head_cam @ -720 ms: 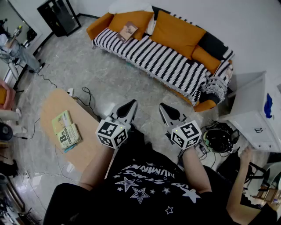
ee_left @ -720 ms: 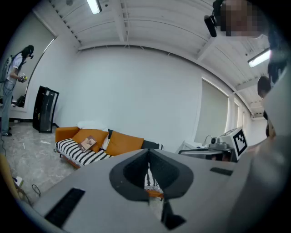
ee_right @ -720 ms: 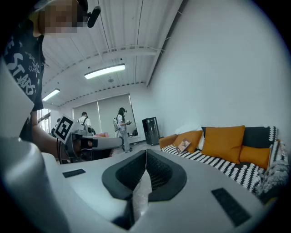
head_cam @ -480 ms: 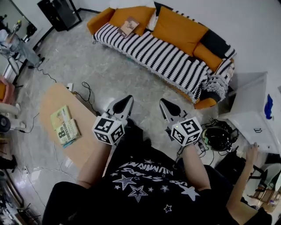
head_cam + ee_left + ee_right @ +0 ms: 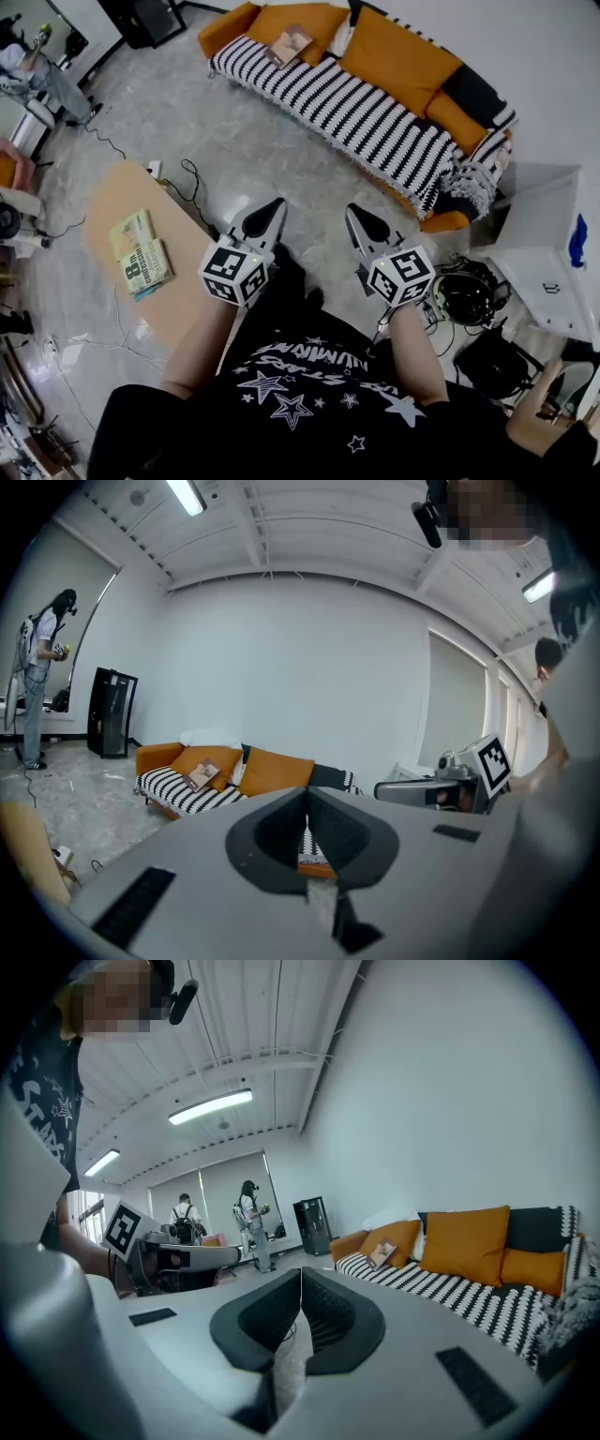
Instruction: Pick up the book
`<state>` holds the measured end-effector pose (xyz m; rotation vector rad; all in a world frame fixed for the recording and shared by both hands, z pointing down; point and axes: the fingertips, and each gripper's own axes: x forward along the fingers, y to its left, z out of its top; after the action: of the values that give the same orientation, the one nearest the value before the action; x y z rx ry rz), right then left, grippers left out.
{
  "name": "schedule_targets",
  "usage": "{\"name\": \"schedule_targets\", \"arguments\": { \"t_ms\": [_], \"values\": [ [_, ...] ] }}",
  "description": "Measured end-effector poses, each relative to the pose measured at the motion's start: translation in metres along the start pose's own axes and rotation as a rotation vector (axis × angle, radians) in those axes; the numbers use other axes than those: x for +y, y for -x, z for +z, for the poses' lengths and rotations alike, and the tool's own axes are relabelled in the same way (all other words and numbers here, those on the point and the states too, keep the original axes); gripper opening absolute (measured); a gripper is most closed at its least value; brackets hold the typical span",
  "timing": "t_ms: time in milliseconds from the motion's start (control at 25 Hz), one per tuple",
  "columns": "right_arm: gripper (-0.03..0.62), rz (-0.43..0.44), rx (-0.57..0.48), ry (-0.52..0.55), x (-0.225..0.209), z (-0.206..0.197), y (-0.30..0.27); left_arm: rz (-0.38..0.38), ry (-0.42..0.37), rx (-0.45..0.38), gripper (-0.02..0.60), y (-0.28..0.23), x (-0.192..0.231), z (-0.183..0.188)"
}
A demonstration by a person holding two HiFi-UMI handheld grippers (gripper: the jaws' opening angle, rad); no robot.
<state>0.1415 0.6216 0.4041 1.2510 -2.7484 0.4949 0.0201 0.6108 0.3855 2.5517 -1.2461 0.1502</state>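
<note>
A brown book (image 5: 292,43) lies on the striped blanket at the left end of the orange sofa (image 5: 394,66), far ahead of me. It also shows as the small book (image 5: 201,774) in the left gripper view and as the book (image 5: 382,1253) in the right gripper view. Two more books (image 5: 139,262) lie on the low wooden table (image 5: 178,300) at my left. My left gripper (image 5: 272,204) and right gripper (image 5: 353,211) hang side by side before my body, over the floor. Both are shut and empty.
Cables (image 5: 192,202) trail over the marble floor between table and sofa. A white cabinet (image 5: 548,253) stands at the right, with a black headset (image 5: 466,295) on the floor beside it. A black cabinet (image 5: 150,11) and other people (image 5: 248,1213) are at the far left.
The head view has drifted a little, so sofa and table sit slightly higher in the picture. Both grippers stay shut and keep their place before my body.
</note>
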Motion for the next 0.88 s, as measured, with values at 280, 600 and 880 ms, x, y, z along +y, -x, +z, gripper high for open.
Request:
{"name": "schedule_targets", "arguments": {
  "t_ms": [280,600,880],
  "values": [
    [0.028,0.067,0.005,-0.021,0.011,-0.002,-0.023,0.020,0.021,0.015,0.009,0.002,0.022,-0.002],
    [0.028,0.017,0.049,-0.011,-0.019,0.008,-0.087,0.009,0.045,0.022,0.009,-0.037,0.085,0.009],
    [0.028,-0.008,0.049,0.010,-0.046,0.055,-0.174,0.004,0.073,-0.026,0.009,-0.084,0.162,0.054]
  ]
}}
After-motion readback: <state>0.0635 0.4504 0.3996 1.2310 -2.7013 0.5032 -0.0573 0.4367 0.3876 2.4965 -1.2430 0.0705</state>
